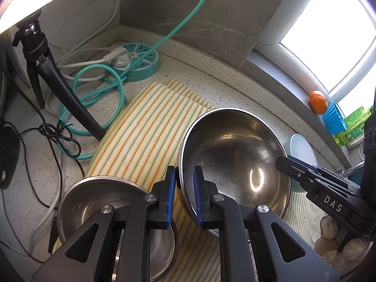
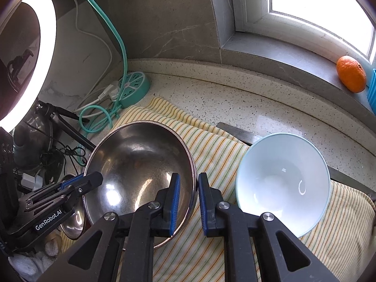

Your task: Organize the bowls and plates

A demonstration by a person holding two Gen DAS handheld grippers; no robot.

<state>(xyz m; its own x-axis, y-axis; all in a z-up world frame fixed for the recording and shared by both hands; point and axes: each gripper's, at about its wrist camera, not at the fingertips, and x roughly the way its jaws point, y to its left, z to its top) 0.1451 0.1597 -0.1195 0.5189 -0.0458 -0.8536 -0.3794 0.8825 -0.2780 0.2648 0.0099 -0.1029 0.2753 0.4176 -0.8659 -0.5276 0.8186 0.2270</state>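
Observation:
A large steel bowl (image 1: 235, 155) (image 2: 141, 164) hangs tilted over the yellow striped cloth (image 1: 145, 131) (image 2: 218, 150). My left gripper (image 1: 184, 171) (image 2: 96, 176) is shut on its left rim, one pad inside and one outside. On the opposite rim my right gripper (image 2: 189, 178) (image 1: 282, 159) is shut the same way. A smaller steel bowl (image 1: 105, 199) (image 2: 72, 223) sits below and left of the left gripper. A pale blue bowl (image 2: 282, 183) (image 1: 303, 150) rests on the cloth just right of the right gripper.
A teal power strip (image 1: 138, 61) (image 2: 134, 87) with a looped teal cable (image 1: 94, 108) lies at the back left beside a black tripod (image 1: 47, 70). An orange (image 2: 351, 74) (image 1: 318, 102) and a blue ribbed cup (image 1: 333, 119) sit on the windowsill. A ring light (image 2: 42, 54) stands at left.

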